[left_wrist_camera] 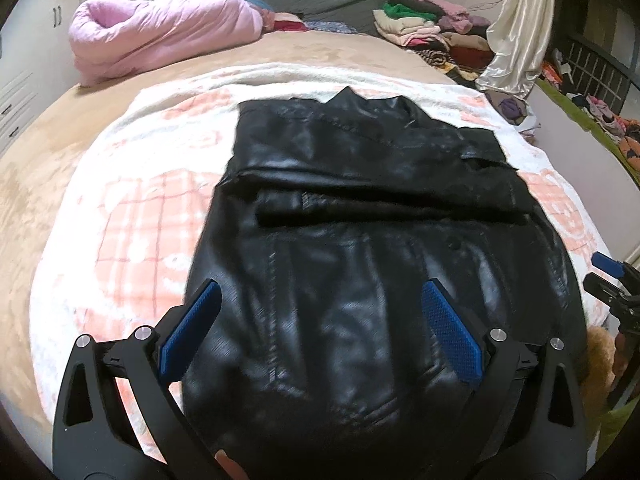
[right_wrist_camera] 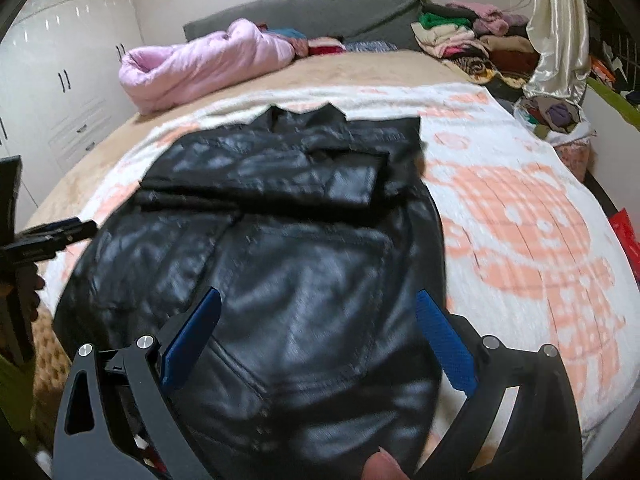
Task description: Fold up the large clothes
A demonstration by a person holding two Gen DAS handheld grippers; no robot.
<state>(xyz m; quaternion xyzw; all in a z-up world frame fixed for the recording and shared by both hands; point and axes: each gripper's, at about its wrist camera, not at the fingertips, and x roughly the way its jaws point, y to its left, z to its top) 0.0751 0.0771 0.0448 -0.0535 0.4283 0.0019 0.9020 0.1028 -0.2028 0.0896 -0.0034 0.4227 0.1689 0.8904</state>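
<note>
The middle of the bed is taken up by the black leather jacket (left_wrist_camera: 360, 208), spread on the white and peach blanket (left_wrist_camera: 136, 216), with bare blanket left passable along both its sides, the wider strip (right_wrist_camera: 520, 216) lying on the right. Bare tan bedcover (left_wrist_camera: 304, 50) is seen beyond the collar, bounded at the far left by a rolled pink quilt (left_wrist_camera: 160, 36) and at the far right by a pile of folded clothes (left_wrist_camera: 424, 26) and a hanging cream curtain (left_wrist_camera: 520, 28). Both the left gripper (left_wrist_camera: 320, 328) and the right gripper (right_wrist_camera: 320, 336) are held with jaws spread above the jacket's near hem, well apart from each other.
</note>
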